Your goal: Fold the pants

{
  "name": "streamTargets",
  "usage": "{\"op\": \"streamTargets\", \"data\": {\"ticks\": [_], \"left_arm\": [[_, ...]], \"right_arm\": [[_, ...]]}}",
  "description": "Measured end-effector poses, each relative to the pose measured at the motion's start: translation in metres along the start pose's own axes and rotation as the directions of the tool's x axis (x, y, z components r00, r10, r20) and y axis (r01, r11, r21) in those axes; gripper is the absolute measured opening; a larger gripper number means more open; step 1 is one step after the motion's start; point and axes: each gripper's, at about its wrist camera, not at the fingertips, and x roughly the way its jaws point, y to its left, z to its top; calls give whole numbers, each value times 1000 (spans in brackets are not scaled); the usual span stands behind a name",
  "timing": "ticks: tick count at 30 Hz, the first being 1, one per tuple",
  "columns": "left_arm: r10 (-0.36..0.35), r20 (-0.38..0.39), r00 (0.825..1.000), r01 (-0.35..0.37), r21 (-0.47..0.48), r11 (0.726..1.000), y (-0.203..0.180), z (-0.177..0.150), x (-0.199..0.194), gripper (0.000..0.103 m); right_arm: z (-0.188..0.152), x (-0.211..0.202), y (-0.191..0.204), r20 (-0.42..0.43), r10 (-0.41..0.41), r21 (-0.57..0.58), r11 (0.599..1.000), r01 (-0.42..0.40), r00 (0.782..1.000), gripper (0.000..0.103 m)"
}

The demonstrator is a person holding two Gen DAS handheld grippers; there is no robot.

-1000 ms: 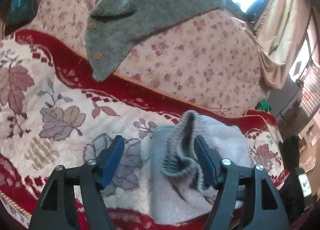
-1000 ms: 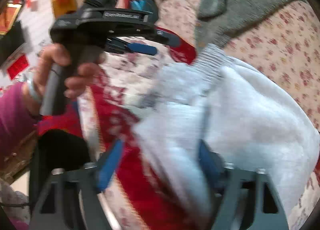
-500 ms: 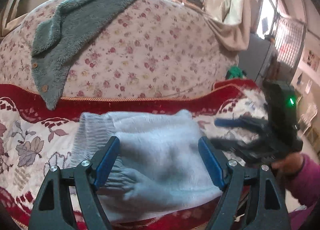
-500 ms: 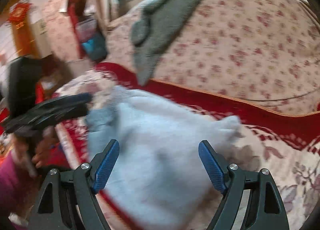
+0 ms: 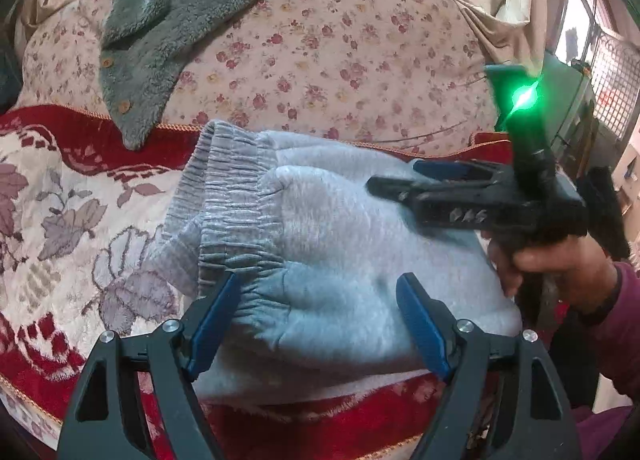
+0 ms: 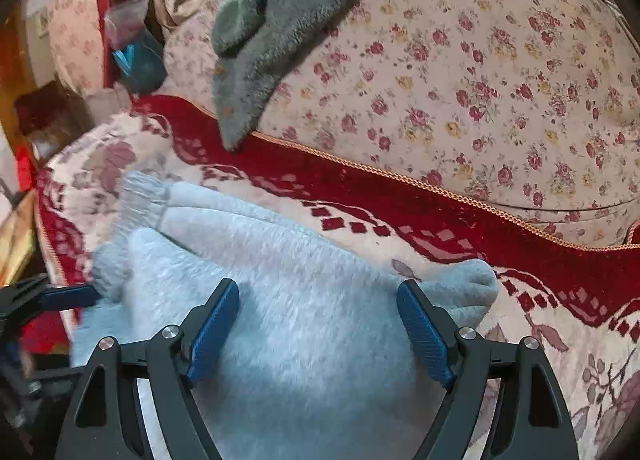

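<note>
Handling soft, light, thick grey fleece pants [image 5: 344,260], folded at front edge of red floral sofa blanket [image 5: 72,188] | left gripper [image 5: 320,324], right gripper [image 6: 320,324] both apart, empty | pinch your ribbed waistband [image 5: 232,196].

A red floral sofa cover [image 5: 60,196] carries the folded grey pants [image 5: 340,260].

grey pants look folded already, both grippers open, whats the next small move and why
Probably draw both grippers back and leave the bundle. The grey pants lie folded in a compact stack on the red floral blanket, waistband on top. The left gripper and right gripper are open, gripping nothing. If anything, press the raised top layer flat first.
</note>
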Motion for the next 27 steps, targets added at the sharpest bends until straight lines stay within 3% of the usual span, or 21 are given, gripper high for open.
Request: {"op": "streamTargets", "data": {"ticks": [7,9,13,17,27], "left_arm": [[89,45,995,-88,-38,995,-16,2,-1,85],[110,50,993,-107,-60,992,-18,4,-5,85],[170,63,983,-165,-77,983,-19,9,-17,97],[214,66,975,-207,-95,974,-14,16,-24,97],[291,55,955,-283,-122,951,2,24,-21,98]], "right_arm": [[-4,-12,-2,10,-9,9,1000,9,1000,89],[-6,-26,-7,15,20,42,999,-21,1000,90],[-15,-52,-17,17,99,101,990,-100,995,93],[-29,-70,-22,2,157,143,977,-156,988,98],[-67,-75,-52,-48,172,263,952,-153,984,103]]}}
